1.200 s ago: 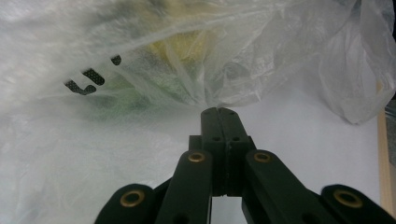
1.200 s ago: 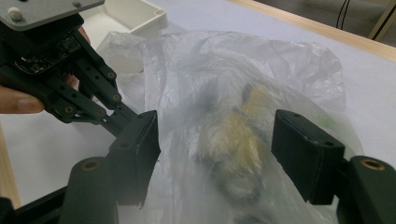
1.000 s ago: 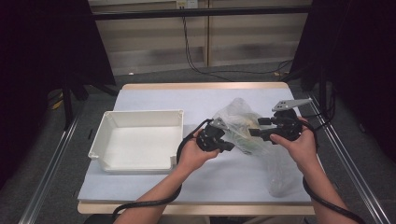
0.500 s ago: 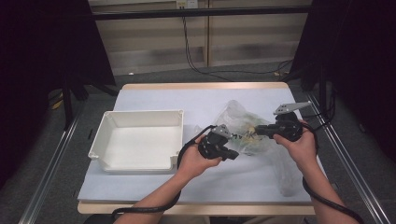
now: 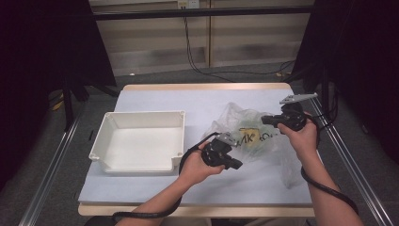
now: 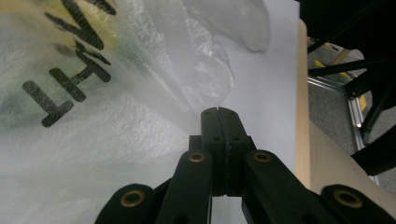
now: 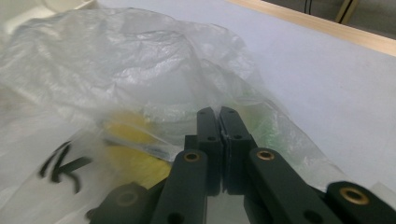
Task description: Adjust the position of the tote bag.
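**Both Grippers Pinch a Plastic Bag at Mid-Table**

Since the earlier frames, the right gripper has dropped lower toward the bag and its jaws have just been closing, while the left gripper has slid down and to the right along the bag's near edge. The pale blue-grey rectangular table spans the centre of the high view, with the white rectangular plastic tray sitting empty left of centre. Right of centre lies the crumpled, translucent plastic bag with black lettering, yellow and green contents showing dimly through its film.

In the left gripper view, the left gripper's jaws stand pressed together at the centre of the frame, a fold of the bag running into their tips, so it appears clamped on the film. In the right gripper view, the right gripper's jaws are likewise drawn together low in the frame with bag film bunched against them; it seems to grip the plastic, though how much is caught cannot be told.

Judged from this, the step in hand is spreading or lifting the bag to reach what is inside. Doing it well likely means keeping both pinches firm on film alone, drawing the hands apart slowly and evenly so the thin plastic neither tears nor slips free.
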